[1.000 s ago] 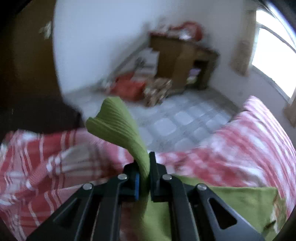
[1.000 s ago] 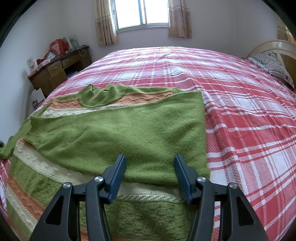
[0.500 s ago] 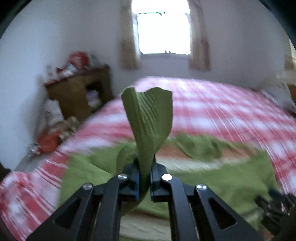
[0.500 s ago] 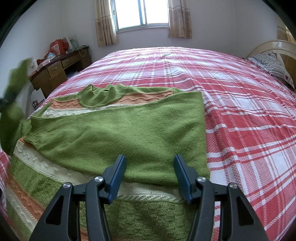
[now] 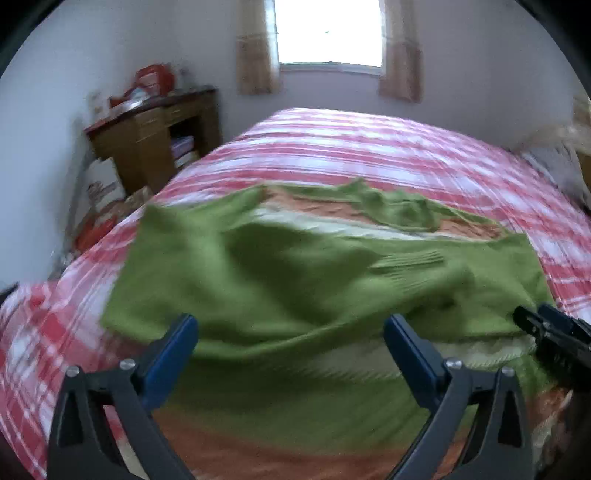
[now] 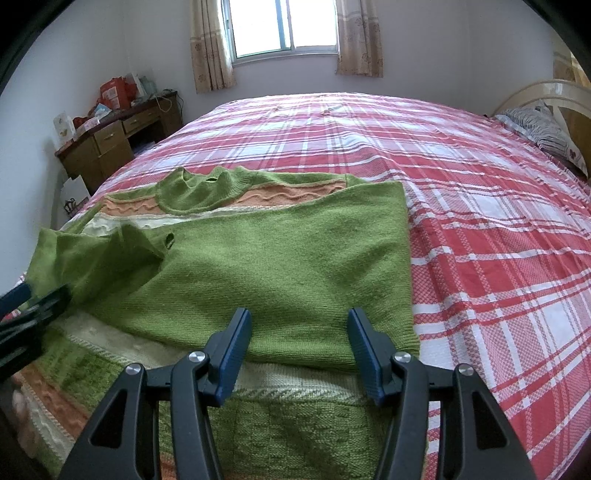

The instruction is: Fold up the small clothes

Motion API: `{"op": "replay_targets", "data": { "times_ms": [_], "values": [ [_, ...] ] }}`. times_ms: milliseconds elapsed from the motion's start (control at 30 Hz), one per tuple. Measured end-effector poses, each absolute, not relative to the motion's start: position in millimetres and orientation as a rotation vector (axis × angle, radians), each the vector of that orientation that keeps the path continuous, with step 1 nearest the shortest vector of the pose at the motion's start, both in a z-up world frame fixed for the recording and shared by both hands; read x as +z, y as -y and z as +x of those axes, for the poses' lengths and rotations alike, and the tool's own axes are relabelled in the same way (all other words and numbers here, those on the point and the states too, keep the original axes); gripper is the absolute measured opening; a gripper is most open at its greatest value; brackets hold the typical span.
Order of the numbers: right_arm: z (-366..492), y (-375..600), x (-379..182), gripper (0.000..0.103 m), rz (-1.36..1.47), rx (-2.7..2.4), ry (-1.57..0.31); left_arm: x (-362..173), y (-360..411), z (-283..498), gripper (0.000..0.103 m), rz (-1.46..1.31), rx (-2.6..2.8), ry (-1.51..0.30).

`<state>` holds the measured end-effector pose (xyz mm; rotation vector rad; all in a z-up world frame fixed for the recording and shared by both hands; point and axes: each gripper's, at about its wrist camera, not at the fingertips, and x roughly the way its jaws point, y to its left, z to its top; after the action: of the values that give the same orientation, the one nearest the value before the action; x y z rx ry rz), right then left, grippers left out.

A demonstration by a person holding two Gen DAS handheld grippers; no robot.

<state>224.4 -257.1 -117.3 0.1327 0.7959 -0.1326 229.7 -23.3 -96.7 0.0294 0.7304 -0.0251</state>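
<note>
A green knitted sweater (image 6: pixel 280 266) with orange and cream stripes lies on the red plaid bed (image 6: pixel 498 229), both sleeves folded across its body. The left sleeve (image 6: pixel 99 254) lies loosely across the left side. In the left wrist view the sweater (image 5: pixel 295 280) is blurred. My left gripper (image 5: pixel 290 343) is open and empty just above the sweater's near part. My right gripper (image 6: pixel 299 339) is open and empty above the sweater's lower hem. Each gripper shows at the edge of the other's view.
A wooden desk (image 6: pixel 110 144) with clutter stands by the left wall. A window (image 6: pixel 284 26) with curtains is at the far wall. A striped pillow (image 6: pixel 543 125) and headboard are at the right. Boxes and bags (image 5: pixel 107 206) lie on the floor beside the bed.
My left gripper carried the green sleeve up and over the sweater, then opened and let it go. The sleeve now lies across the sweater. My right gripper has stayed still.
</note>
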Motion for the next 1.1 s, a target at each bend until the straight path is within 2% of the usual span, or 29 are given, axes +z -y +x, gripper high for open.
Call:
{"op": "replay_targets", "data": {
  "times_ms": [200, 367, 633, 667, 700, 733, 800, 900, 1100],
  "values": [
    [228.3, 259.3, -109.1, 0.060, 0.164, -0.107, -0.816, -115.4, -32.6, 228.8, 0.102, -0.047, 0.165, -0.751],
    [235.0, 240.9, -80.4, 0.060, 0.362, 0.066, -0.755, -129.9, -40.7, 236.7, 0.102, -0.098, 0.174, -0.790],
    [296.4, 161.4, -112.8, 0.060, 0.187, 0.129, -0.911, -133.6, -38.3, 237.7, 0.103, -0.099, 0.173, -0.778],
    [294.9, 150.6, -112.3, 0.052, 0.121, 0.101, -0.878, -134.6, -37.7, 239.0, 0.103, -0.098, 0.174, -0.778],
    [295.5, 145.8, -112.5, 0.026, 0.094, 0.099, -0.873, -135.5, -36.3, 239.9, 0.103, -0.098, 0.175, -0.775],
    [297.1, 141.7, -112.7, 0.012, 0.076, 0.109, -0.883, -134.8, -38.9, 239.1, 0.103, -0.102, 0.173, -0.775],
    [299.5, 142.7, -107.8, 0.006, 0.086, 0.111, -0.884, -134.5, -41.5, 237.9, 0.103, -0.111, 0.169, -0.774],
    [296.9, 150.9, -85.2, 0.005, 0.109, 0.129, -0.823, -134.2, -44.2, 237.2, 0.103, -0.122, 0.162, -0.773],
    [281.9, 176.4, -1.4, 0.005, 0.163, 0.153, -0.596, -133.1, -48.8, 236.6, 0.103, -0.121, 0.168, -0.777]
  ]
}}
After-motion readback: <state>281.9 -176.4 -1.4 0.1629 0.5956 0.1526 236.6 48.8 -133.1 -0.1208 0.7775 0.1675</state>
